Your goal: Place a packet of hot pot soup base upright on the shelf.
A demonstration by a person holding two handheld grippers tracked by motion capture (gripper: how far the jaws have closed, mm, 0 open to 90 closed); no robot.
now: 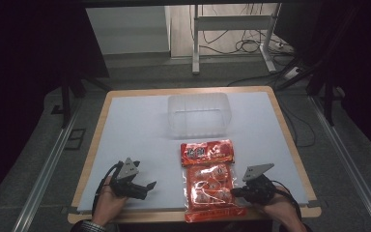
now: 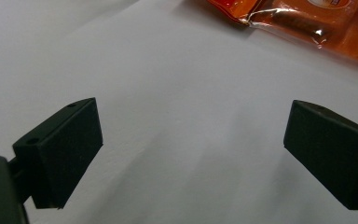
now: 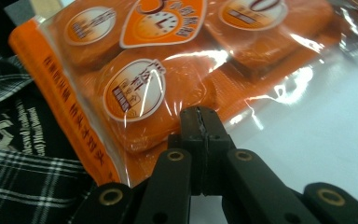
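Note:
An orange snack package (image 1: 207, 181) lies flat on the white table (image 1: 135, 125), its near end hanging over the front edge. My right gripper (image 1: 234, 192) is at the package's right side, jaws shut. In the right gripper view the closed tip (image 3: 200, 114) rests against the package (image 3: 168, 70) near its clear film margin; I cannot tell whether any film is pinched. My left gripper (image 1: 147, 189) sits at the front left, open, apart from the package. In the left gripper view its jaws (image 2: 191, 149) stand wide over bare table, with the package's corner (image 2: 307, 23) beyond.
A clear plastic container (image 1: 199, 113) stands at the back middle of the table, behind the package. A plaid sleeve or shirt (image 3: 18, 163) shows below the package's overhanging end. Cables and a desk frame (image 1: 232, 38) lie on the floor beyond the table.

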